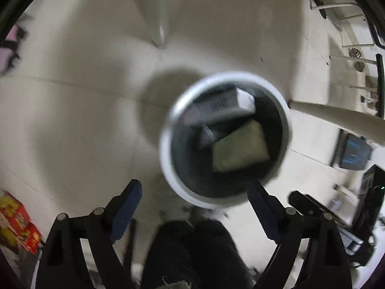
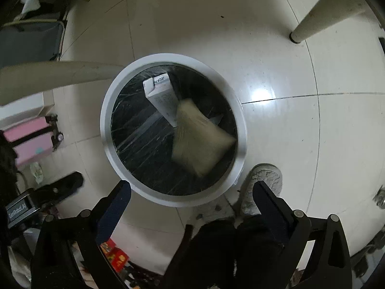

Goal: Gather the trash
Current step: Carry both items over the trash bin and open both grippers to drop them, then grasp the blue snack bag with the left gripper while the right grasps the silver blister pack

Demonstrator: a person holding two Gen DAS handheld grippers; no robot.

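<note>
Inside the round white bin (image 2: 173,127) on the tiled floor (image 2: 276,48) lie a white carton (image 2: 160,96) and a tan packet (image 2: 201,137). Your right gripper (image 2: 191,192) and left gripper (image 1: 193,191) point downward above its rim, jaws spread wide, holding nothing.

The round white-rimmed bin (image 2: 173,127) stands on the tiled floor (image 2: 276,55), holding a tall white carton (image 2: 160,96) leaning against its far wall, with a tan flat packet (image 2: 199,137) lying partly over the carton's near end.
</note>
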